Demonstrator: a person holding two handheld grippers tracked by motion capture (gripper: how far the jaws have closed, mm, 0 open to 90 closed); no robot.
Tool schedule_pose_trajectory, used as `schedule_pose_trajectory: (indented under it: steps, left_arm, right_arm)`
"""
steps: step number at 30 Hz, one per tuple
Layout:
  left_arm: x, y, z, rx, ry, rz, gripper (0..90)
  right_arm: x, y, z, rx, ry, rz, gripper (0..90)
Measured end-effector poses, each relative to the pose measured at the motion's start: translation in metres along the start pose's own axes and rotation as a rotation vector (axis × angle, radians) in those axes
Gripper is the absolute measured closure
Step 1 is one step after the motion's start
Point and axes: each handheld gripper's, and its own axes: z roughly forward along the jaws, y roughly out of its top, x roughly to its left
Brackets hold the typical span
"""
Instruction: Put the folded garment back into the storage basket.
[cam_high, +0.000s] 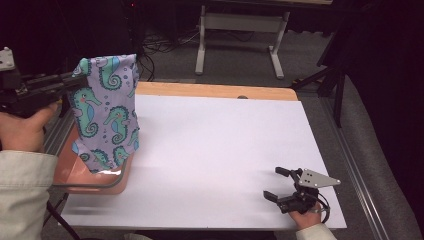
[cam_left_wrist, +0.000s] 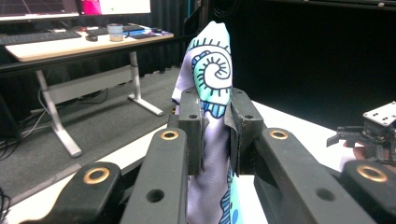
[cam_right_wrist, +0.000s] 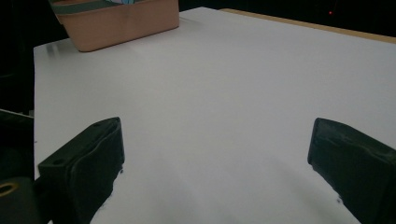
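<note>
My left gripper (cam_high: 75, 80) is clenched on the seahorse-print cloth (cam_high: 107, 112), pinching it near the top edge. In the left gripper view I see both black jaws pressed flat against the fabric, with the cloth's (cam_left_wrist: 212, 70) tip rising above them, a detail the high view is too far off to give. The high view shows what that close look hides: the cloth hangs long axis upright, top edge level with the gripper and lower end dipping into the pink basket (cam_high: 92, 182) at the table's (cam_high: 225, 150) left edge.

My right gripper (cam_high: 280, 185) rests low on the table, well apart from the basket at the opposite near corner, released with its jaws spread wide and nothing between them. Its own view looks across the bare white surface to the basket (cam_right_wrist: 116, 25) at the far corner.
</note>
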Motion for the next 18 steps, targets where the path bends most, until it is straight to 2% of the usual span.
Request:
schedule_pose_trajectory:
  steps: [12, 18]
  left_arm:
    - [0.004, -0.004, -0.028, -0.002, 0.048, -0.001, 78.8]
    - [0.004, -0.006, -0.036, 0.005, 0.059, -0.001, 78.7]
  right_arm:
    - [0.0, 0.0, 0.001, 0.006, -0.004, 0.002, 4.1]
    - [0.0, 0.0, 0.001, 0.006, 0.0, 0.003, 4.1]
